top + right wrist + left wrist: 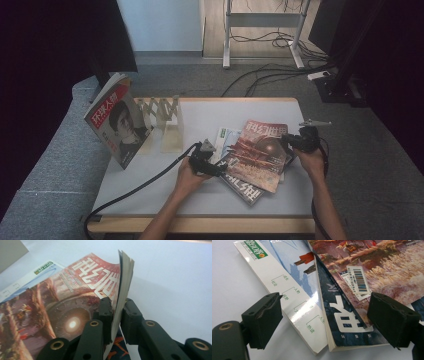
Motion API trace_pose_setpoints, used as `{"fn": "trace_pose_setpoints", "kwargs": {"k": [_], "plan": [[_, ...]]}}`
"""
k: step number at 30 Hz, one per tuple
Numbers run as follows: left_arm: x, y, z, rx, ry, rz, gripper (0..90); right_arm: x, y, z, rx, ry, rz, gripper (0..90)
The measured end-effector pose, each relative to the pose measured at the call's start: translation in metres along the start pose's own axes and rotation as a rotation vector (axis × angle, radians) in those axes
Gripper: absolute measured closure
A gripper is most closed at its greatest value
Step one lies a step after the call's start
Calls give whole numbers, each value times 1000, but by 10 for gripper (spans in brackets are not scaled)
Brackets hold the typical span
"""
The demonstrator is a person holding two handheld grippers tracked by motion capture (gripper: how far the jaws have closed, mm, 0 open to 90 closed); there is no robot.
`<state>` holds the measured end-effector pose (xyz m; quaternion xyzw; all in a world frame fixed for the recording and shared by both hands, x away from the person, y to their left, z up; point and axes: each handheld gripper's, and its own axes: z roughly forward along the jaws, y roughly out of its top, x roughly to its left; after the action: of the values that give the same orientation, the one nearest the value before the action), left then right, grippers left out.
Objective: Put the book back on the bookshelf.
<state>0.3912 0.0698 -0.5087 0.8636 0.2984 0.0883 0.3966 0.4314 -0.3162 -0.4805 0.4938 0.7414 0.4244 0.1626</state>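
In the high view two forearms reach in from the near edge of the desk (150, 195). The left gripper (216, 168) sits at the near-left corner of a fanned pile of three magazines. The right gripper (291, 141) meets the pile's right edge.

The left gripper view shows its jaws spread wide, one over bare desk, the other over the lower corner of the red magazine (387, 270). A white barcode sticker (358, 280) lies on that cover, which the high view is too coarse to show. Under the red cover a dark magazine (342, 320) carries large white characters. Beneath both, a white magazine (294, 297) bears small green Chinese labels and a green title block; I cannot read them surely.

The right gripper view shows its jaws pinching the red magazine's edge, lifting it so the pages curl upward. Large pale characters run across that cover above a glowing round shape.

Farther back in the high view, a wooden rack (167, 122) stands at the desk's left rear. A red-titled magazine (117, 120) with a portrait cover leans upright against it. Beyond the desk, cables (270, 70) trail over the floor.
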Motion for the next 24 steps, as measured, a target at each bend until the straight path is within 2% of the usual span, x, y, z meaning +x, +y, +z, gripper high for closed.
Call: {"fn": "trace_pose_setpoints", "kwargs": {"k": [6, 13, 24], "plan": [[0, 0, 0, -5, -5, 7, 132, 9, 7, -10, -31, 8, -31, 805], [4, -2, -1, -5, -45, -16, 143, 18, 14, -21, -62, 20, -45, 809], [1, -3, -4, 4, -49, 6, 145, 41, 26, -29, -90, 57, -91, 821]]}}
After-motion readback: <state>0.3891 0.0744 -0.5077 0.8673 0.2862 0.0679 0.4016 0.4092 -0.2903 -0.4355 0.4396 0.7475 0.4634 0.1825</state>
